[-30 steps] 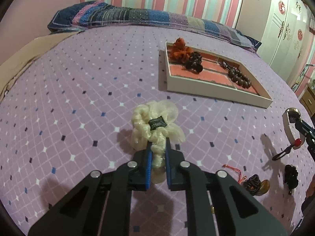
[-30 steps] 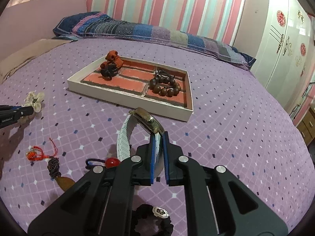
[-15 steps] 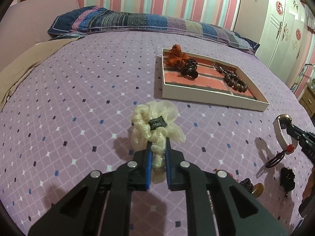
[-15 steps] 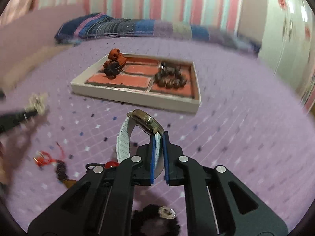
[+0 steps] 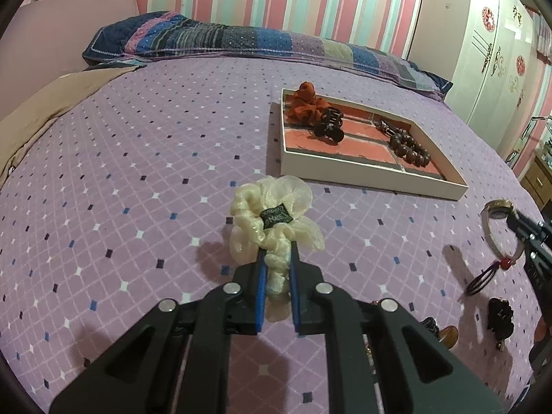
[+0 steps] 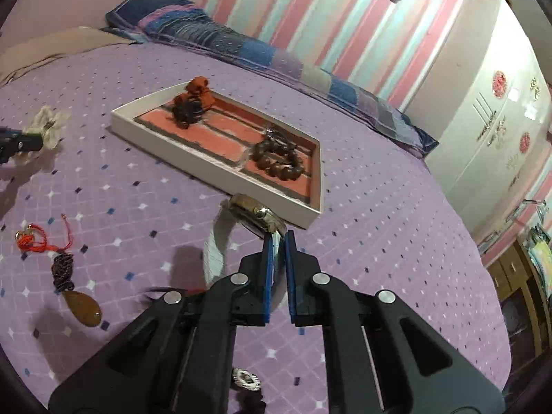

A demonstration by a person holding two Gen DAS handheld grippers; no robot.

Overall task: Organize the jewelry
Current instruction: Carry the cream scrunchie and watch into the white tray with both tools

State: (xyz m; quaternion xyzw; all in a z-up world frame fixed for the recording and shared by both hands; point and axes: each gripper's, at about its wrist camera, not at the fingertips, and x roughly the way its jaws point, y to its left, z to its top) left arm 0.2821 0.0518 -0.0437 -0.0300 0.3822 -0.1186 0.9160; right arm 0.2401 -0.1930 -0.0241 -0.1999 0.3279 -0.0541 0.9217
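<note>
My left gripper (image 5: 277,258) is shut on a cream scrunchie (image 5: 272,220) and holds it above the purple bed, short of the white tray (image 5: 345,165). My right gripper (image 6: 277,241) is shut on a white-strap watch (image 6: 255,217) and holds it just in front of the tray's (image 6: 214,172) near rim. The tray holds an orange scrunchie (image 5: 305,103), a dark claw clip (image 5: 329,126) and a brown bead bracelet (image 6: 277,162). The watch also shows in the left wrist view (image 5: 495,220).
On the bed lie a red-cord pendant (image 6: 62,269), a black hair tie with a red bead (image 5: 486,274), a dark clip (image 5: 500,315) and a silver-studded black piece (image 6: 246,379). Pillows (image 5: 241,41) lie at the far edge; a wardrobe (image 6: 490,110) stands at right.
Both grippers have lifted and moved toward the tray with their items. The right view has tilted and the watch now hangs close to the tray's front rim.
</note>
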